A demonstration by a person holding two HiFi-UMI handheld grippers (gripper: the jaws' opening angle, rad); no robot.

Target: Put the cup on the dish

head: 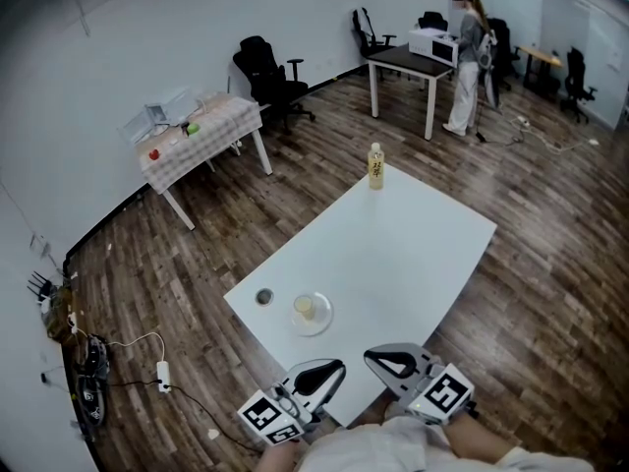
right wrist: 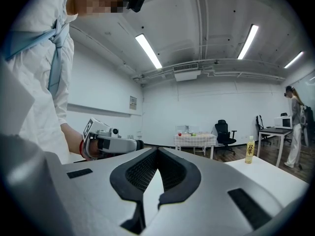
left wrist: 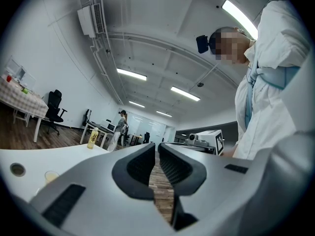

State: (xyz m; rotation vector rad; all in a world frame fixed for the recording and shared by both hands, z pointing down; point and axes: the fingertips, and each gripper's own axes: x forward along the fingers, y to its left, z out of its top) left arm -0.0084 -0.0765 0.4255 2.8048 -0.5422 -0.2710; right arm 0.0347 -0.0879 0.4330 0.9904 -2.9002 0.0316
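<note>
Left gripper (head: 337,367) and right gripper (head: 372,358) closed, empty; cup (head: 304,308) on dish (head: 321,326); bottle (head: 375,166) label unreadable.

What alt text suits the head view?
A white table seen from above holds a cup on a dish, a small dark object beside it and a bottle at the far end. The left gripper and right gripper hover at the near edge.

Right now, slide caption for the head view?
Cup on dish on white table, bottle at far end; left gripper and right gripper shut, empty, at near edge.
</note>
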